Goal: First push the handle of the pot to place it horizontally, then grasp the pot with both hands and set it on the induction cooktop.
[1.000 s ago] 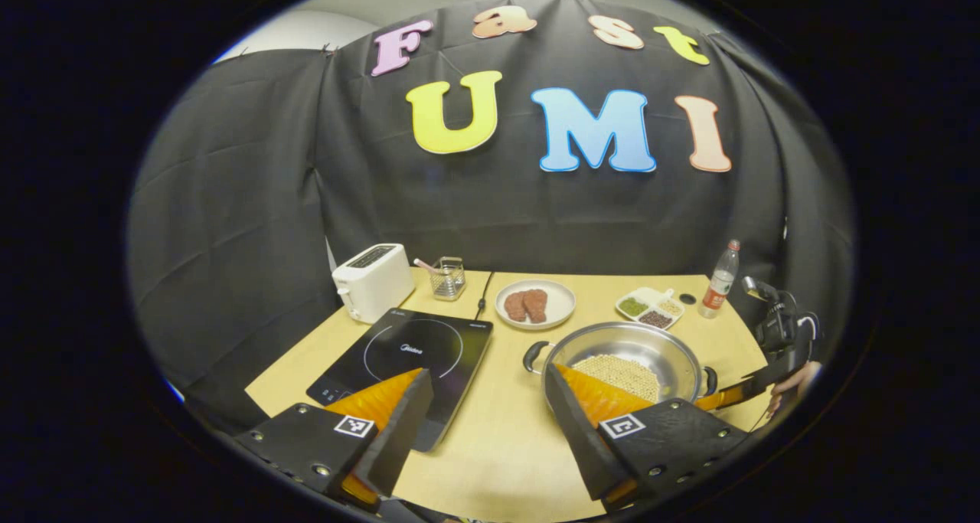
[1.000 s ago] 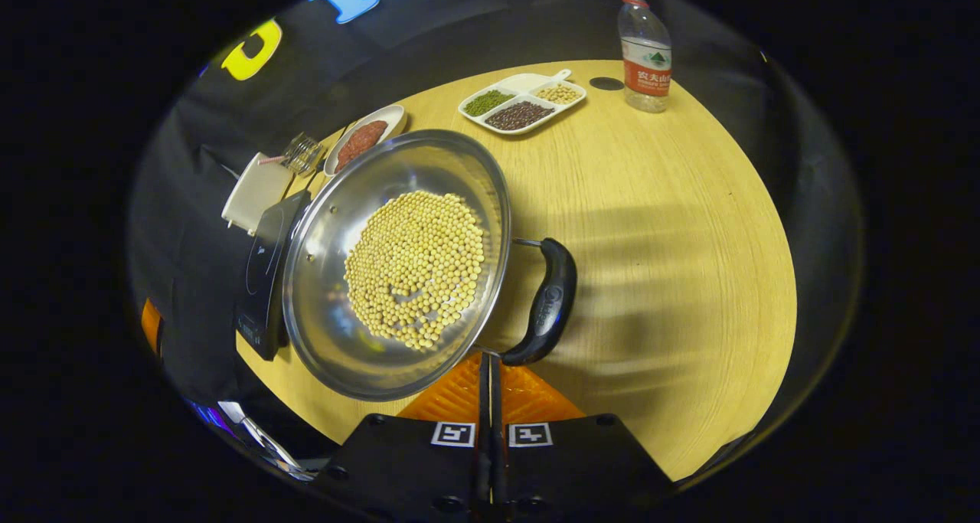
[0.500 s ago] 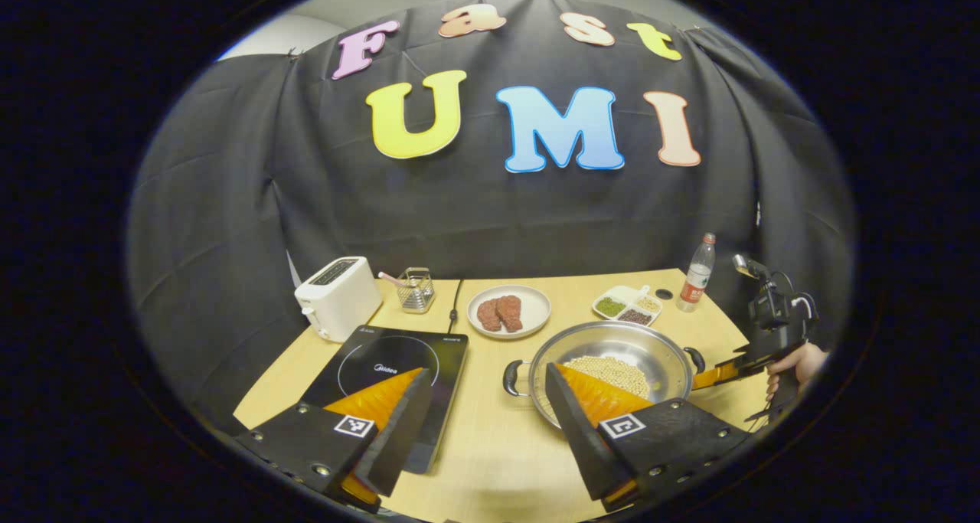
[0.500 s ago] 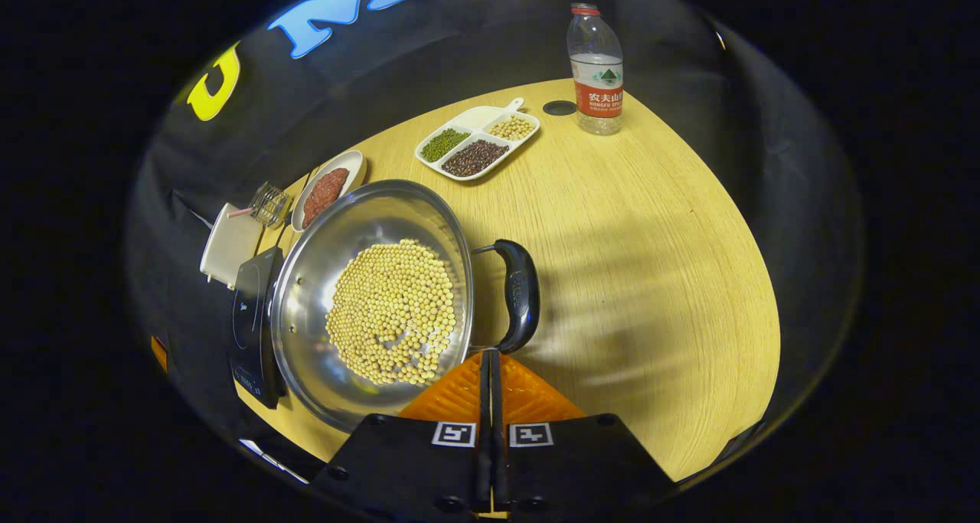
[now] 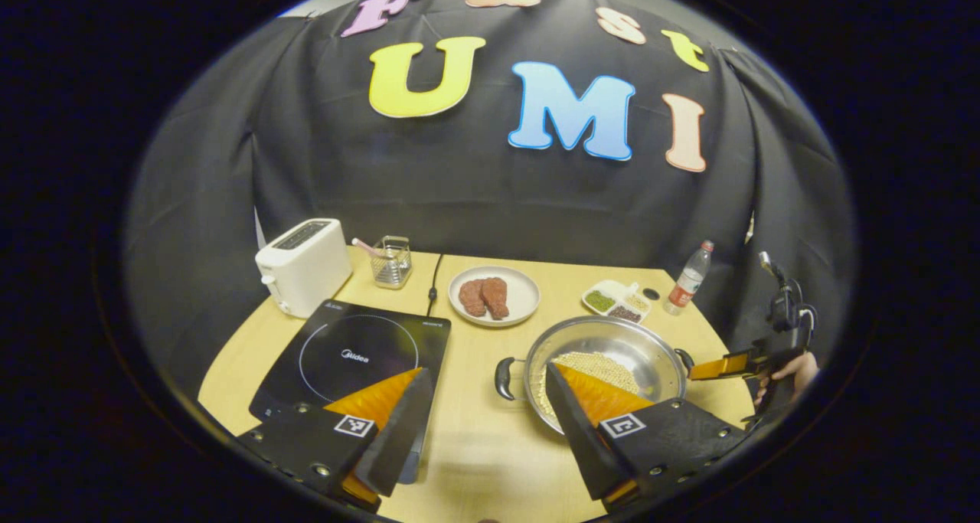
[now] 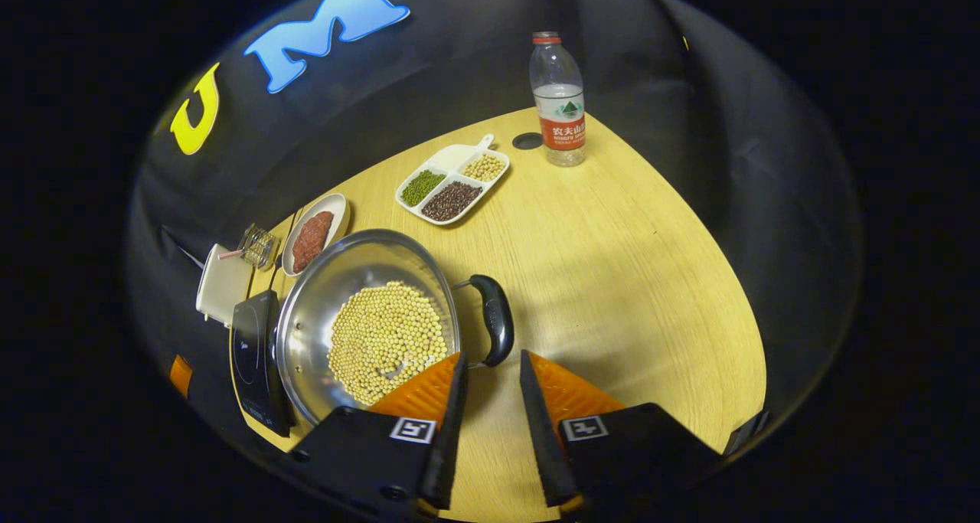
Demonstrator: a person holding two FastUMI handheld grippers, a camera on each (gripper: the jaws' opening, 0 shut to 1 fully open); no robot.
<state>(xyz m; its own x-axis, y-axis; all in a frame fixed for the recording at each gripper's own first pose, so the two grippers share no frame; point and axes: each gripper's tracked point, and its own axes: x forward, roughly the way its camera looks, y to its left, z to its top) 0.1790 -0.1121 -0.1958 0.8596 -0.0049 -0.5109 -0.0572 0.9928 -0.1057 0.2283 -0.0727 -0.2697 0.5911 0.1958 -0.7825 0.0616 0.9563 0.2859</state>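
Note:
The steel pot (image 5: 612, 335) holding soybeans stands on the wooden table, one black handle (image 5: 504, 377) on its left and one on its right. To its left lies the black induction cooktop (image 5: 352, 351). My left gripper (image 5: 484, 374) hovers open above the table's front, its right finger overlapping the pot's near rim in the picture. In the right gripper view the pot (image 6: 344, 278) is ahead on the left. My right gripper (image 6: 492, 357) is open, and the lower end of the pot's black handle (image 6: 496, 320) sits just at its fingertips, unpinched. A hand holds the right gripper (image 5: 720, 366) by the pot's right side.
Along the back stand a white toaster (image 5: 302, 263), a wire holder (image 5: 390, 261), a plate of meat (image 5: 494, 295), a divided dish of beans (image 6: 452, 190) and a water bottle (image 6: 559, 98). Bare tabletop (image 6: 628, 278) spreads right of the pot. The cooktop (image 6: 253, 358) touches the front edge.
My right gripper went from shut to open and drew back a little from the pot's handle. The left gripper pulled back, so more of the table shows.

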